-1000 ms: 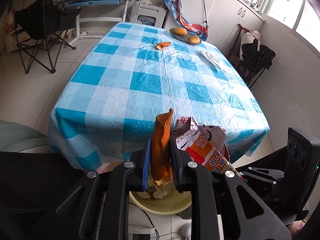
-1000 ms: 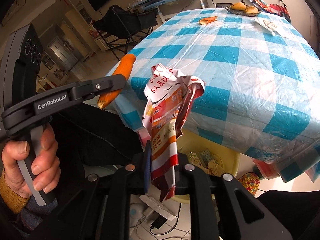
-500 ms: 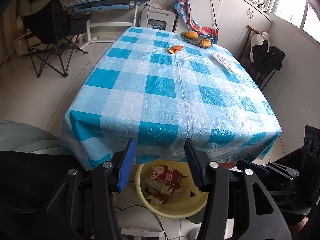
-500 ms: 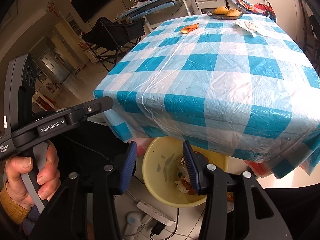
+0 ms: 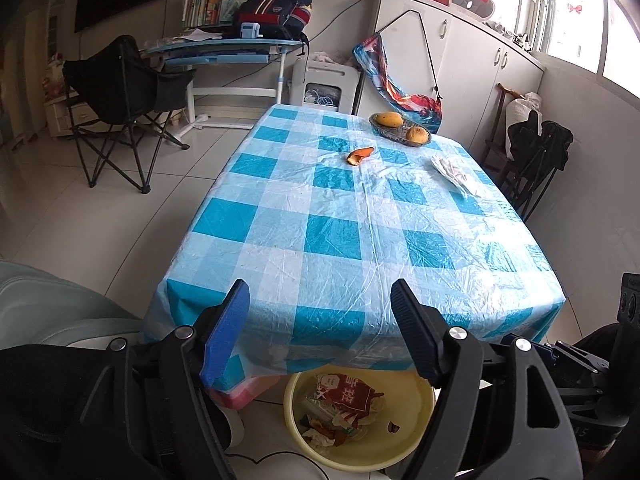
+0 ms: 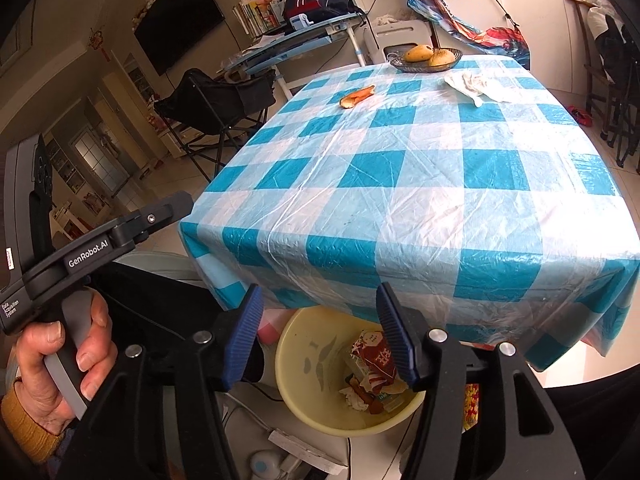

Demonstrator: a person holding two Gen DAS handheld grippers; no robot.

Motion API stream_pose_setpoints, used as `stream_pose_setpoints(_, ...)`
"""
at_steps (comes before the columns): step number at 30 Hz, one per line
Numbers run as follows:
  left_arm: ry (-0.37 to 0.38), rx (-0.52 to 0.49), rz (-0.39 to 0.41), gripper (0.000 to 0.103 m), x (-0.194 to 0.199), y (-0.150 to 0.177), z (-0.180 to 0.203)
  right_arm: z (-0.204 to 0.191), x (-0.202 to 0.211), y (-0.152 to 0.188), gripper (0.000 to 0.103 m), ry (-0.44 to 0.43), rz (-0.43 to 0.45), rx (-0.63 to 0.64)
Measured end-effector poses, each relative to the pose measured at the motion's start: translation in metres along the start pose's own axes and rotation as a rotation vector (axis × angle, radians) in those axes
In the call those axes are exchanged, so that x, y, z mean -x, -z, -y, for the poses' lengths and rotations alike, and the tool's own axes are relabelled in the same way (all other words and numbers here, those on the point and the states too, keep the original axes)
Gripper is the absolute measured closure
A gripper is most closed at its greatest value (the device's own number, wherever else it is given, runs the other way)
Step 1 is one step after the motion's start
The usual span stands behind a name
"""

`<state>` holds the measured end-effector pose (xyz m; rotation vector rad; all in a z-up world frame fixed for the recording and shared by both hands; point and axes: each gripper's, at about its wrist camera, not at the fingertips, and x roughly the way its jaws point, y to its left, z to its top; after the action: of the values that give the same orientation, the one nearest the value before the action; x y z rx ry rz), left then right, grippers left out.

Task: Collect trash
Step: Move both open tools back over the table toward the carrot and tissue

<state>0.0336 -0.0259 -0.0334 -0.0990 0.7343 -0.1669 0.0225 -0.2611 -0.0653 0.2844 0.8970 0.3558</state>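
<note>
White "GenRobot.AI" print on side arm of left tongs (image 6: pixel 176 204), seen in right wrist view, left of the yellow basin (image 6: pixel 304 364). Small white print on the same device's grip body, by the hand (image 6: pixel 60 364), looks like "Data Acquisition System". White sticker higher on that body, too small to read. Red wrapper (image 5: pixel 344 394) inside basin shows large white Chinese characters, cut off and crumpled, not readable for certain.
</note>
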Motion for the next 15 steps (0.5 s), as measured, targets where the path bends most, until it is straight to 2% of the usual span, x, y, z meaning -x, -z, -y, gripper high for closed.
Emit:
stream_pose_setpoints(6, 0.012, 0.025, 0.029, 0.030, -0.001, -0.031, -0.009, 0.008, 0.001, -0.027, 0.043, 0.037, 0.023, 0.023)
stream_pose_setpoints(15, 0.008, 0.038, 0.044, 0.027, -0.030, -0.089, -0.022, 0.036, -0.010, -0.101, 0.041, 0.124, 0.060, 0.073)
